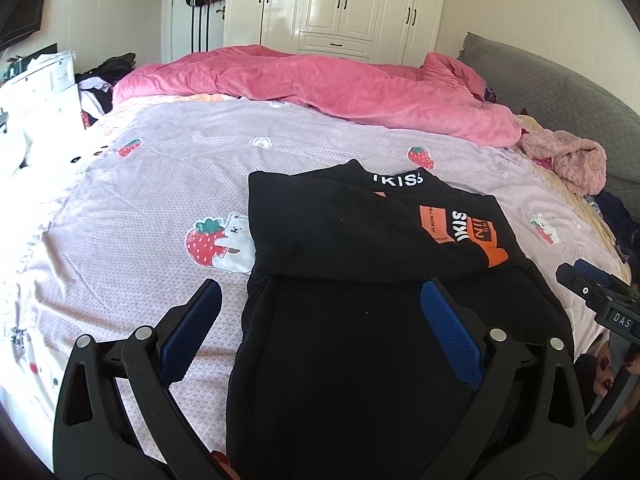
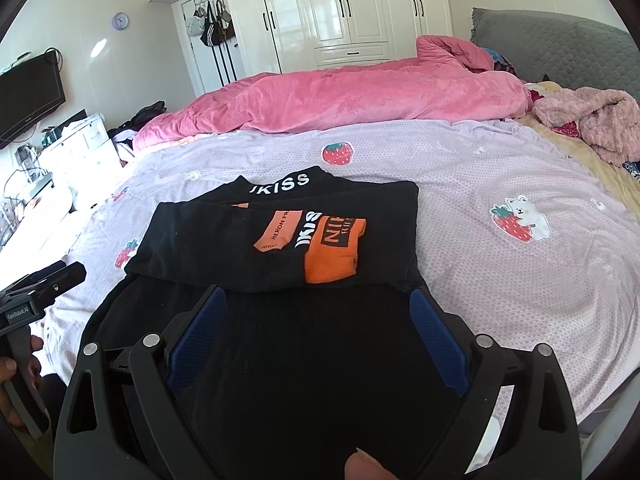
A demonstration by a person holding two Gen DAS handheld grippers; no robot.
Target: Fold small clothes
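Black garment (image 1: 360, 248) lies on the strawberry-print bedspread (image 1: 140, 200), near the front edge of the bed, partly folded: its upper portion with the orange print (image 2: 332, 252) is doubled back over the lower portion, forming a crosswise fold line.

Left gripper (image 1: 320, 316) — jaws standing apart, empty. Its left finger sits over bare bedspread at about 9 o'clock of the garment's lower half, its right finger over the black cloth, so the gripper straddles the garment's left edge.

Right gripper (image 2: 318, 320) — jaws likewise apart, nothing clamped. Both fingers are above the black lower panel, tips just short of the fold line at 12 o'clock.

Judgement: both tools are poised at the near hem, probably to pinch it on either side and carry it up over the folded part. Contact with the cloth cannot be confirmed.

Pink quilt (image 2: 340, 96) heaped at 12 o'clock, well apart; no obstruction.
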